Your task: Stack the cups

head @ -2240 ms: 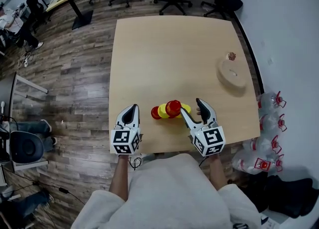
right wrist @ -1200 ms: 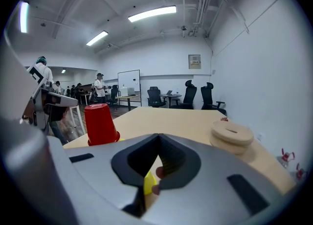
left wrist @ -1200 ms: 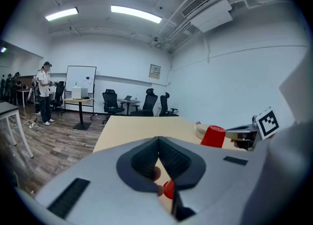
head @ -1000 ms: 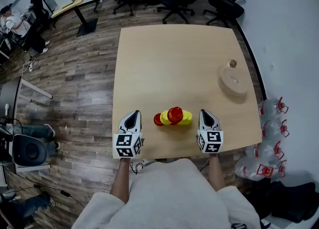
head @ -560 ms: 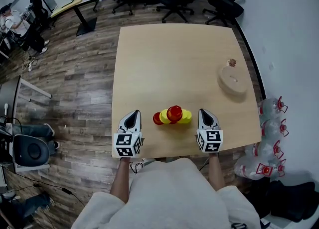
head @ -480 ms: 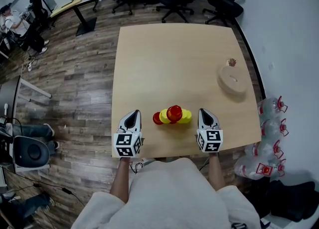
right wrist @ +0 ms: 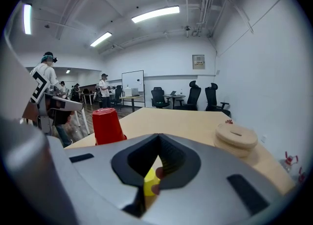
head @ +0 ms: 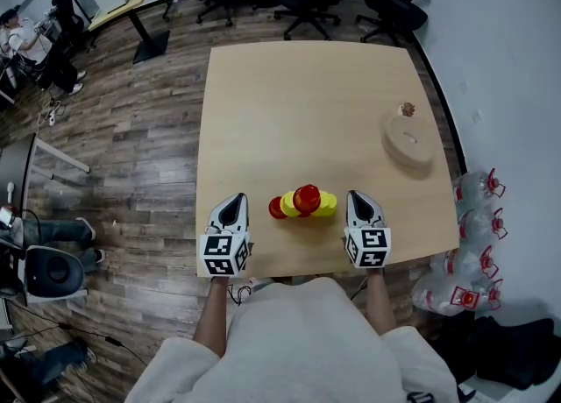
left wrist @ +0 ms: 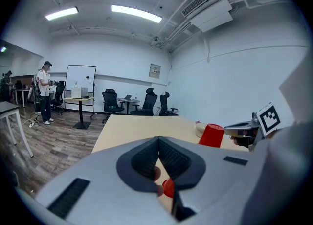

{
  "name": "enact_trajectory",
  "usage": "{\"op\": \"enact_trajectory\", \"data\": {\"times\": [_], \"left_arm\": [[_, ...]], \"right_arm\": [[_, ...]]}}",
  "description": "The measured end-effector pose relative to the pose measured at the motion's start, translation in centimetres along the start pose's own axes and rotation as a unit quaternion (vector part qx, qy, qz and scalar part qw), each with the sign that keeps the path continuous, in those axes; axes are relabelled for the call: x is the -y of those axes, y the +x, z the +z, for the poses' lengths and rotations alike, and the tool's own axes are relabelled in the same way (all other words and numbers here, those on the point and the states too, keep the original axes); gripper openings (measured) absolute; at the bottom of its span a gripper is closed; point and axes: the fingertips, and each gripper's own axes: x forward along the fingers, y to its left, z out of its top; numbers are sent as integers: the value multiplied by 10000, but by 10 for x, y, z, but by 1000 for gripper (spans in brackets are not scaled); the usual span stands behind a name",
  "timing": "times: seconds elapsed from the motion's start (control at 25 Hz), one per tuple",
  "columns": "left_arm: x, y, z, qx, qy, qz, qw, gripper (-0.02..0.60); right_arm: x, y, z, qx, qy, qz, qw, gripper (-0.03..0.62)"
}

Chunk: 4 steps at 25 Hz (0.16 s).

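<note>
Symmetrically: left tongs (head: 232, 203), cups (head: 303, 202), right tongs (head: 358, 198)

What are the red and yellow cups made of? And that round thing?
Red cup and yellow cup: probably plastic, going by the bright solid colour and smooth sides. Round thing: looks like pale matte wood, tan like the table.

Stood bunched in a short row near the front edge of the table (head: 298, 103): a low red cup (head: 277, 208) at the left end, then yellow cups (head: 326, 207) close beside it. Bore a top red cup (head: 307, 200), upside down and untilted, over the row's middle.
</note>
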Motion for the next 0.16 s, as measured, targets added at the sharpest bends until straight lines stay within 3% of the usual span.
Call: {"op": "enact_trajectory", "data": {"times": [0.16], "left_arm": [[0, 1, 0, -6, 13, -25, 10000, 12]], "right_arm": [[-1, 1, 0, -4, -11, 8, 10000, 3]]}}
